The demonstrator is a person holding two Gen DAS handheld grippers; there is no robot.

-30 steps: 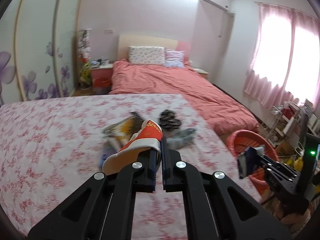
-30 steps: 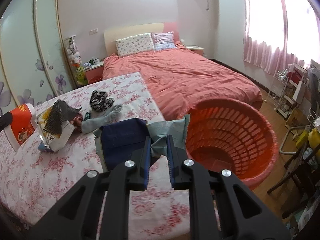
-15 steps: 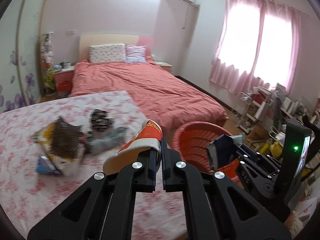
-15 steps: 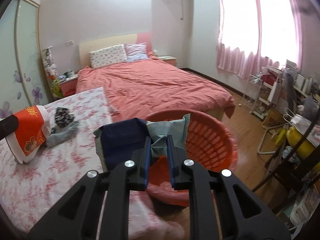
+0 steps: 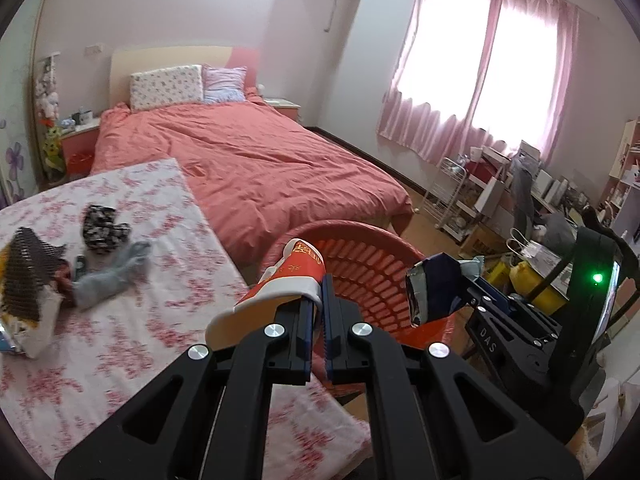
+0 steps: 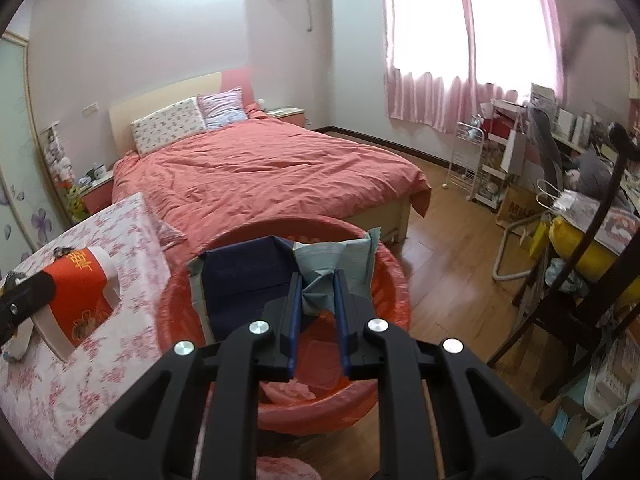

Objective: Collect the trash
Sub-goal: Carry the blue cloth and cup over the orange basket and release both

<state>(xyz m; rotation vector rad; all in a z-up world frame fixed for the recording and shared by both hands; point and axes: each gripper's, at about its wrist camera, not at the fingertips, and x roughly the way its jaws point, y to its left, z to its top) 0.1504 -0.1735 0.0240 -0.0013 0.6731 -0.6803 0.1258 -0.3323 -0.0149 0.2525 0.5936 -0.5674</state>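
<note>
Paper cup (image 5: 294, 276): red and white, crushed flat, tilted, held above the near rim of the red basket (image 5: 376, 248). Wrapper (image 6: 280, 264): dark blue and pale green, crumpled, held over the basket's open mouth. Remaining trash pile (image 5: 36, 280): bags and packets at the floral surface's left edge.

A floral-sheeted mattress (image 5: 132, 344) carries a grey sock (image 5: 108, 276), a patterned black cloth (image 5: 102, 226) and a mesh-covered bag (image 5: 28, 292) near its far-left edge. The wooden floor (image 6: 452, 280) bears a red basket (image 6: 384, 376) beside the mattress's right edge.
</note>
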